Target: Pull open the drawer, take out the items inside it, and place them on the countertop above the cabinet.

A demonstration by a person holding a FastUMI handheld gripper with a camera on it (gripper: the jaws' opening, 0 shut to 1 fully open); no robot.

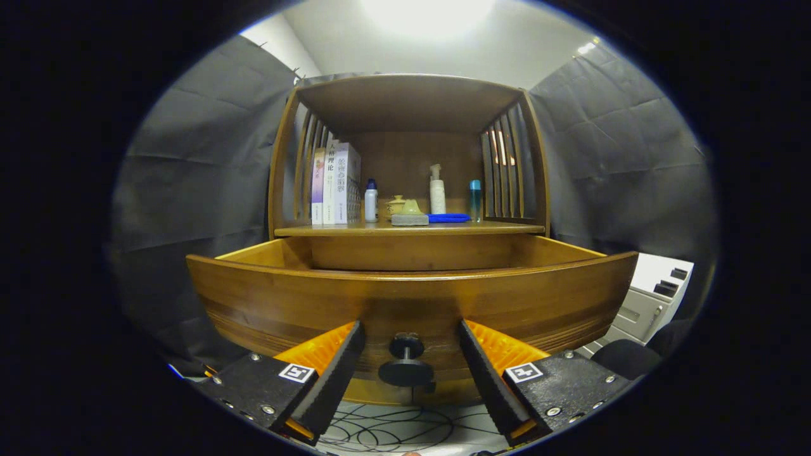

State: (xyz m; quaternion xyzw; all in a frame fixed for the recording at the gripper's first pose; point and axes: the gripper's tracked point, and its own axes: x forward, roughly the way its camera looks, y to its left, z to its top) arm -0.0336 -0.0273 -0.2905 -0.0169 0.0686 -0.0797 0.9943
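Note:
The wooden drawer [412, 297] stands pulled out toward me from under the countertop [412, 229]. Its front panel rises in front of me and hides whatever lies inside. A black round knob [406, 361] sticks out of the drawer front, low at its middle. My gripper [410, 342] is open, its black and orange fingers [339, 367] spread to either side of the knob without touching it.
On the countertop stand books [336, 183], a white and blue bottle [371, 201], a pump bottle [437, 190], a teal bottle [475, 199], a grey block [410, 220] and a blue cloth [448, 218]. A grey cabinet [652, 297] stands at the right.

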